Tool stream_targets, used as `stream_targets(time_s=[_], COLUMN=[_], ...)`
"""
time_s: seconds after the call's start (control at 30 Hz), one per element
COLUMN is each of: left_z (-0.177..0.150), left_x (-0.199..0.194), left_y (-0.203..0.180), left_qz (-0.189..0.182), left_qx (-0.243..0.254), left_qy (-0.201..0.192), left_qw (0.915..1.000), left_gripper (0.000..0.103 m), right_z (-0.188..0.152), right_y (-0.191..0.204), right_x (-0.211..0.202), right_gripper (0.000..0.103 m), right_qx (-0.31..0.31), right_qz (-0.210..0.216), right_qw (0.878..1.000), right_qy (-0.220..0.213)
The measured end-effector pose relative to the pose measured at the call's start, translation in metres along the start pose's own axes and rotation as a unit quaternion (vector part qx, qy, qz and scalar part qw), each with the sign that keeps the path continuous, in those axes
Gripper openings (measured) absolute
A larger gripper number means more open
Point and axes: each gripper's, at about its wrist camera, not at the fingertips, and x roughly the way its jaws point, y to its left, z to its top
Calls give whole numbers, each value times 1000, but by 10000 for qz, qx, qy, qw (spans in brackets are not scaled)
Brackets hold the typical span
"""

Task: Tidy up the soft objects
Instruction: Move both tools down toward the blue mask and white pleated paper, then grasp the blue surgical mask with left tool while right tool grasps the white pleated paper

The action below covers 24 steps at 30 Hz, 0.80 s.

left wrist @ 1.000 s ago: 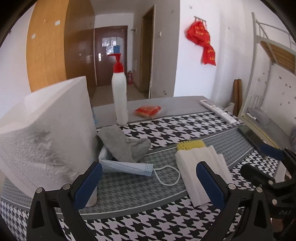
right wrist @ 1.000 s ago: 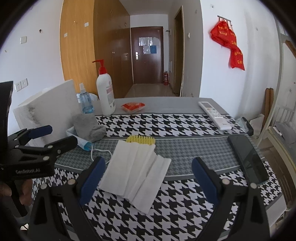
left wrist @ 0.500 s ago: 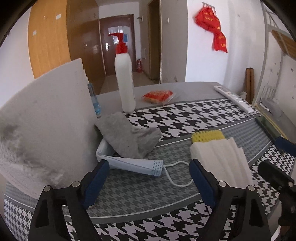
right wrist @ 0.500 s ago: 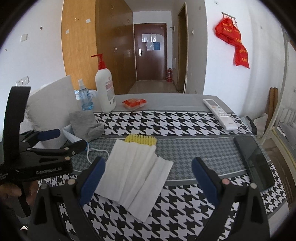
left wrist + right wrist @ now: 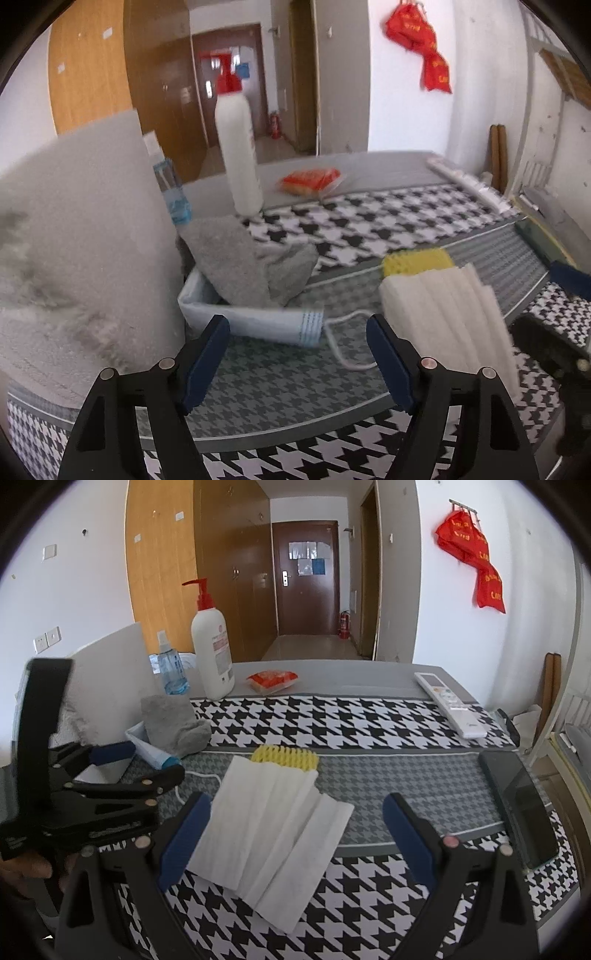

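Observation:
A light blue face mask (image 5: 258, 325) lies on the table mat with a grey cloth (image 5: 251, 266) slumped over its far side. My left gripper (image 5: 297, 354) hovers just short of the mask's near edge. Its jaws are closing, with nothing pressed between the pads. From the right wrist view the left gripper (image 5: 144, 764) points at the mask (image 5: 155, 755) and the grey cloth (image 5: 173, 723). My right gripper (image 5: 295, 834) stands open over a fanned stack of white tissues (image 5: 273, 823). A yellow sponge (image 5: 284, 757) peeks out behind the tissues.
A big white foam block (image 5: 74, 240) stands close on the left. Behind the cloth are a lotion pump bottle (image 5: 212, 657), a small spray bottle (image 5: 170, 668) and an orange packet (image 5: 273, 679). A remote (image 5: 450, 705) and a dark phone (image 5: 517, 801) lie at the right.
My left gripper has moved forward and down towards the mask, and its jaws have narrowed. The right gripper has stayed where it was, still open.

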Motion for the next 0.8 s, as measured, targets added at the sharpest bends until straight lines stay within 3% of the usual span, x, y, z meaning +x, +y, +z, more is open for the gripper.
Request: stream_targets(time_s=[0.13, 0.53, 0.67, 0.73, 0.8], left_z=[6, 3, 3, 1, 0], left_x=[-3, 13, 18, 22, 26], left_y=[-4, 25, 30, 29, 31], left_qz=[-238, 506, 549, 581, 521], left_qx=[1, -214, -273, -237, -286], left_qy=[-122, 18, 173, 261, 377], left_qw=[9996, 9985, 9980, 9977, 9975], left_gripper=[78, 78, 78, 75, 67], right_z=[-1, 2, 3, 3, 2], right_y=[-4, 1, 5, 6, 7], right_x=[-1, 2, 6, 7, 8], right_gripper=[96, 96, 96, 96, 96], right_qx=[58, 1, -41, -71, -74], right_qz=[-44, -6, 17, 27, 30], right_qw=[10000, 10000, 10000, 10000, 9999], right_qy=[-12, 18, 48, 63, 82])
